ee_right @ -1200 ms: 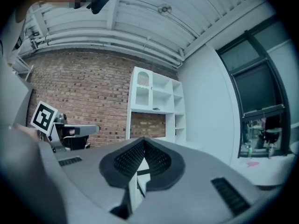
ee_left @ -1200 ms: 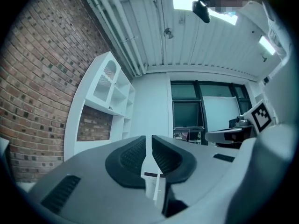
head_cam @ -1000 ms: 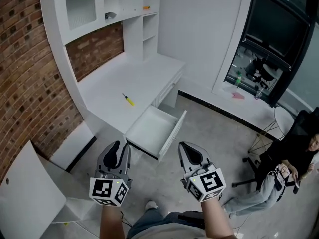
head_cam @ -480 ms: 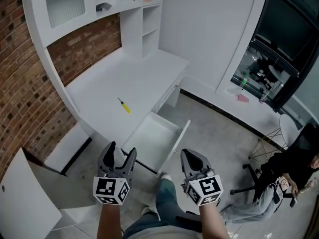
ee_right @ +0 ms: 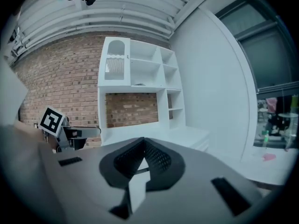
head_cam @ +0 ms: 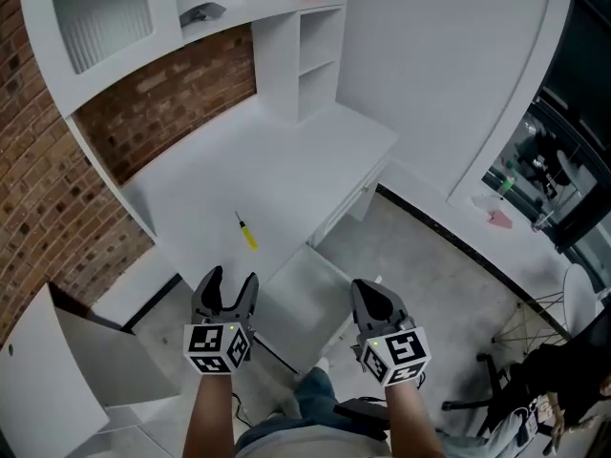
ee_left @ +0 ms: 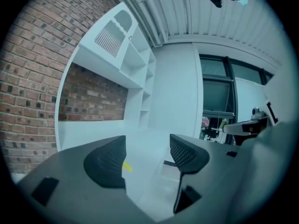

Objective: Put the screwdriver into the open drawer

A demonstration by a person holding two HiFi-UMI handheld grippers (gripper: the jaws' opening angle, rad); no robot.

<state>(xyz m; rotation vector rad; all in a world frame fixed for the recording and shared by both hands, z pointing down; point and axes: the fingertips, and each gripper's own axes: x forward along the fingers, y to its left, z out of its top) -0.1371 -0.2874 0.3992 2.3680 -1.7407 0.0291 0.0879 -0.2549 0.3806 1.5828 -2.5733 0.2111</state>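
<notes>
Below my head camera, the white desk (head_cam: 286, 151) fills the middle, with its open drawer (head_cam: 298, 299) pulled out toward me. My left hand-held gripper (head_cam: 232, 281) hovers at the desk's front edge, its jaws just opened wide with nothing between them. My right hand-held gripper (head_cam: 370, 294) is clenched on nothing by the drawer's right edge. Beyond the left one, the yellow-handled screwdriver (head_cam: 247, 233) lies on the desk, untouched.

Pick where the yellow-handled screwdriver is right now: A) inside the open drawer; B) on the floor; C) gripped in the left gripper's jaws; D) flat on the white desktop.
D: the screwdriver lies flat on the desktop, apart from the open drawer.
</notes>
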